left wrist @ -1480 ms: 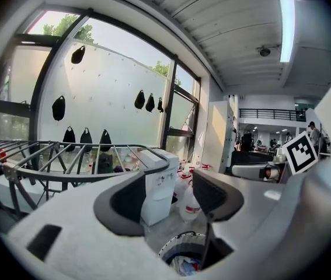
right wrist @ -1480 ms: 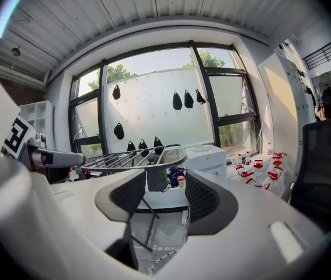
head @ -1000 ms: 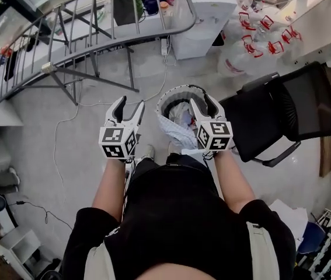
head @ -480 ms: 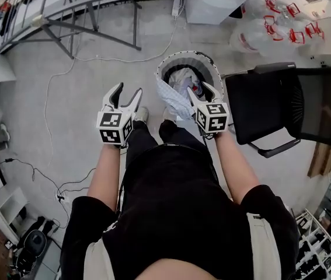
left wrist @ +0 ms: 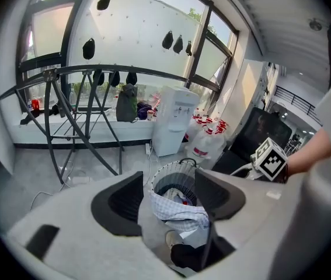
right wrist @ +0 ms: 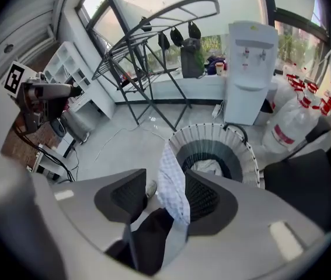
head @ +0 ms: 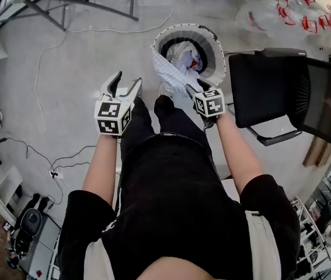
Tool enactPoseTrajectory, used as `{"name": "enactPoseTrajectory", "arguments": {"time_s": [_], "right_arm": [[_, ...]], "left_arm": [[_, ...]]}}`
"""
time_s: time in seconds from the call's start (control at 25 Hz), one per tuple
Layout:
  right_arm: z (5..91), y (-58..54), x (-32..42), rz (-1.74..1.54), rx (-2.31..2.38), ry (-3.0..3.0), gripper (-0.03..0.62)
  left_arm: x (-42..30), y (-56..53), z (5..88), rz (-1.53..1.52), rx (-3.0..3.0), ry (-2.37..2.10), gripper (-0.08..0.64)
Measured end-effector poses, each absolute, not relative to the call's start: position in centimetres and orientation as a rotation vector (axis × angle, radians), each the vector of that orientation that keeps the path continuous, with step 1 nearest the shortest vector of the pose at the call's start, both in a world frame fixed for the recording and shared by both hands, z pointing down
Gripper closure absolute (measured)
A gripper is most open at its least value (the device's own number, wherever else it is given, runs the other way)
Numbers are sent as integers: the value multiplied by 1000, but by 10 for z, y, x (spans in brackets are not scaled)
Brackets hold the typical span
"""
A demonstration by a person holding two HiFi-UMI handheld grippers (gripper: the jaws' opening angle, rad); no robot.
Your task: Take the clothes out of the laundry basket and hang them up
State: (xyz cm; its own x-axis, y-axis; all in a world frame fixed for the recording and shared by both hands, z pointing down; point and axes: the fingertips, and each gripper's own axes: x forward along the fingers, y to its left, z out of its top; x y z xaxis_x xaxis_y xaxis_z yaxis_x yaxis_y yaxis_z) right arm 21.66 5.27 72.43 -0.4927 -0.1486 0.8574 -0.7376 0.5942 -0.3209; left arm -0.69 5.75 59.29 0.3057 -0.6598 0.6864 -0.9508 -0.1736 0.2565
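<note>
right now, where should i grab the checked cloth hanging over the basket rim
Grip the flap of the checked cloth that drapes over the near rim of the laundry basket, coming down from the person's side with the open right gripper. That flap hangs free outside as a thin sheet, so the jaws can likely straddle it.
</note>
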Motion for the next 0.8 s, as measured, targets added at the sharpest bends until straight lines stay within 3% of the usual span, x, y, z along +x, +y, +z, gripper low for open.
{"name": "enactPoseTrajectory", "arguments": {"time_s": [0.8], "right_arm": [[924,128,314,703,690,-1620,396]], "left_arm": [[56,91,705,722,1945,-1138,282]]}}
